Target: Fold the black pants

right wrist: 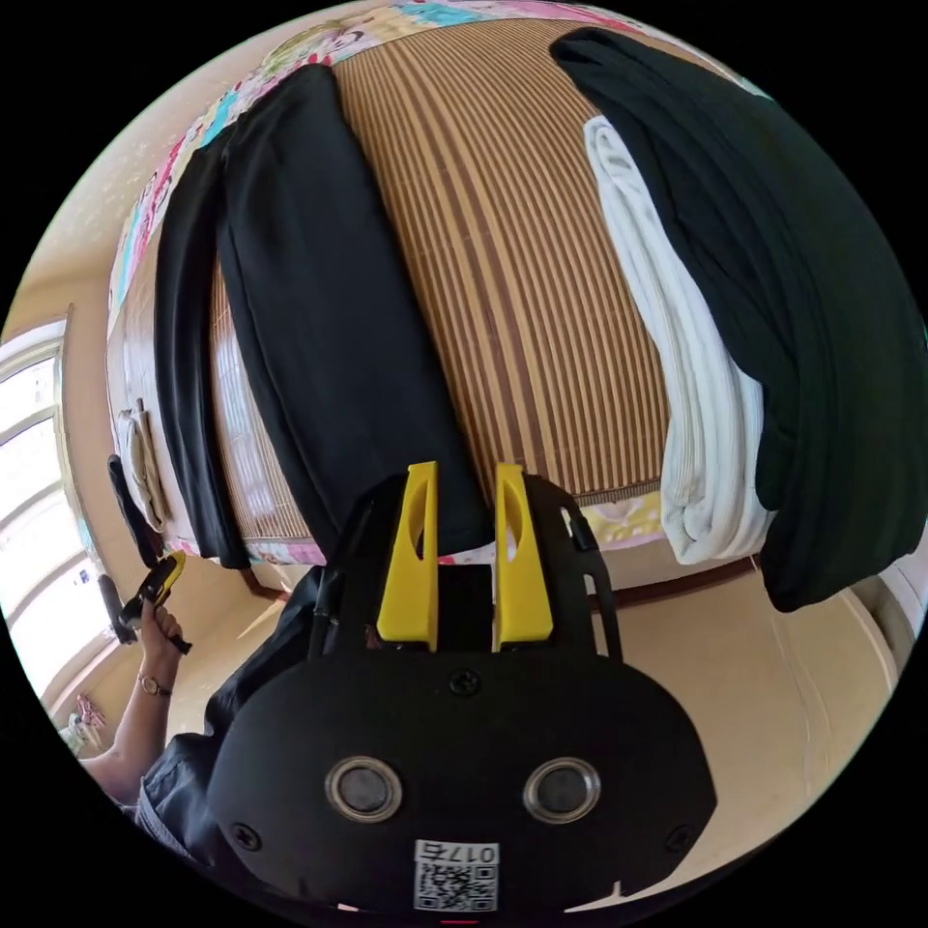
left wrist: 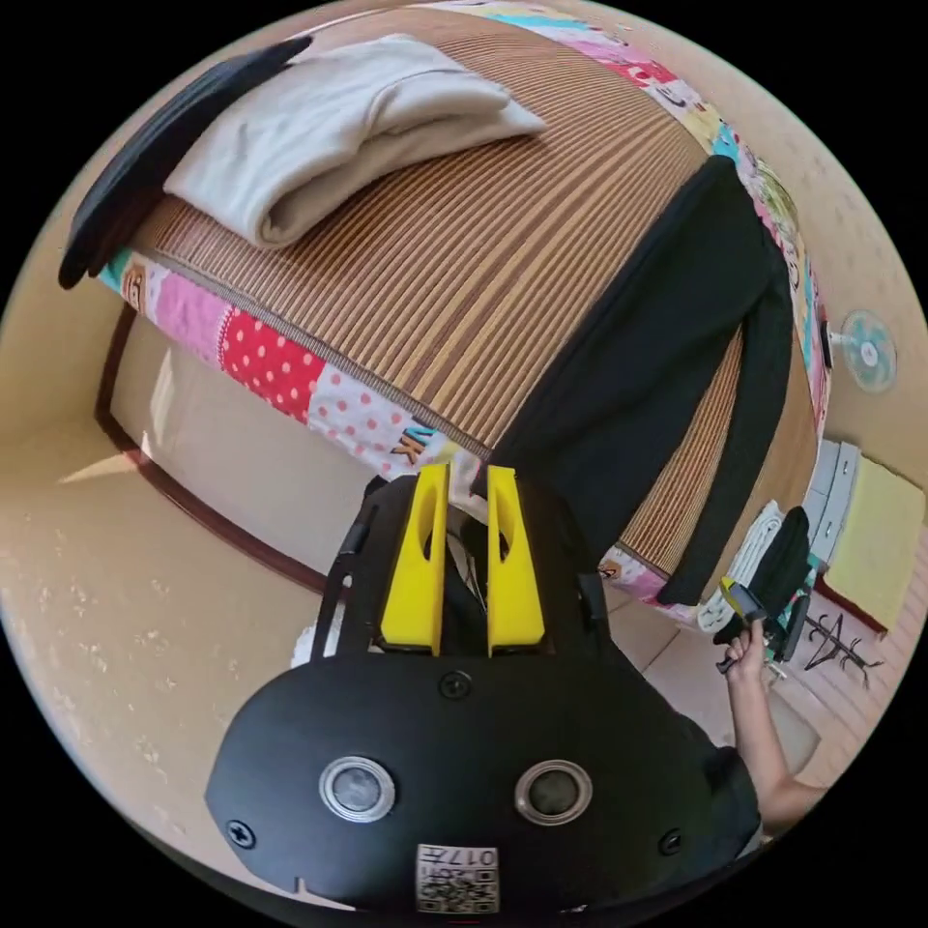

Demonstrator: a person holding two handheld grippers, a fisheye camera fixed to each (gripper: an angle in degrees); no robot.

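Observation:
The black pants (left wrist: 667, 348) lie flat on a striped mat (left wrist: 464, 251) on a bed, joined at the far end, with two legs running to the near edge. In the right gripper view the pants (right wrist: 329, 329) lie left of centre. My left gripper (left wrist: 468, 474) hangs off the bed's near edge, its yellow jaws a narrow gap apart with nothing between them. My right gripper (right wrist: 464, 471) is likewise open and empty, just short of a pant leg's end. A hand holds each gripper: the right gripper (left wrist: 739, 601) and the left gripper (right wrist: 159, 578) each show in the other's view.
A folded cream garment (left wrist: 338, 135) and a dark item (left wrist: 164, 155) lie at one end of the mat. A folded white cloth (right wrist: 696, 387) and a dark cloth (right wrist: 812, 319) lie at the other. A patchwork quilt (left wrist: 271, 367) edges the bed. A fan (left wrist: 867, 350) stands behind it.

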